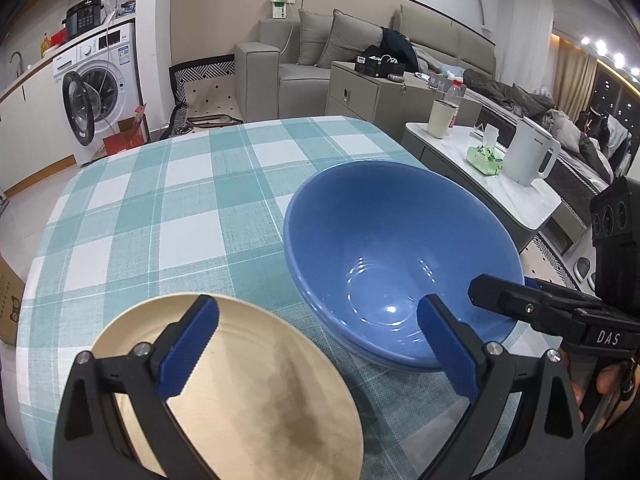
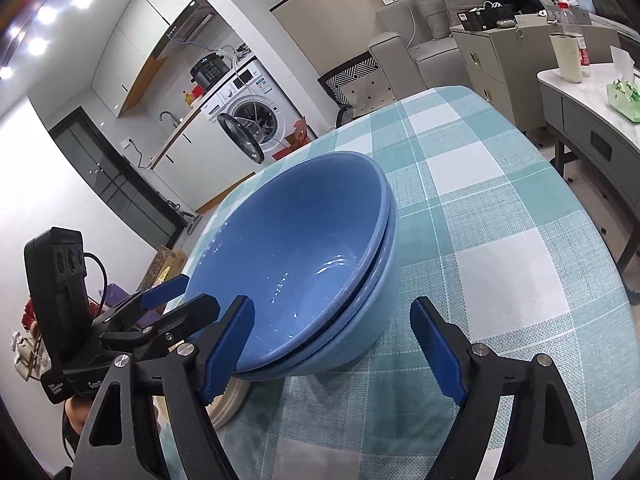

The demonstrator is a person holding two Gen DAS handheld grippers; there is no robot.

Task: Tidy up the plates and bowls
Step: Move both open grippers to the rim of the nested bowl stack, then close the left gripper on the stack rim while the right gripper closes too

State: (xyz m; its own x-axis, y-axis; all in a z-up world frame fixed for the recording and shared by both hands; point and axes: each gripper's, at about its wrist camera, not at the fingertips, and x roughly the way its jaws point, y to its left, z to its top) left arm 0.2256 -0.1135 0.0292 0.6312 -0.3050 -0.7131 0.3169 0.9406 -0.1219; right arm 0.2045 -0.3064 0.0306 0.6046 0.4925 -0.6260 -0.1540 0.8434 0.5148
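**Two blue bowls nested on the checked cloth, both grippers spread wide**

On the table with its teal-and-white checked cloth, a blue bowl sits inside a second blue bowl of the same colour, the upper one tilted a little in the lower. Just to their left, at the near edge, lies a cream plate, flat and bare.

The left gripper hangs over the plate's right half with its fingers released; one blue pad is above the plate, the other in front of the bowls' near rim, gripping nothing. The right gripper comes in from the right, its fingers apart on either side of the nested bowls' near wall, and neither pad presses on it.

Its body reads "DAS" in white letters. The other gripper's label begins "Gen", the rest hidden. Far left stands a washing machine with its door open; its stickers are too small to read. A white kettle on the side table carries grey lettering I cannot make out.
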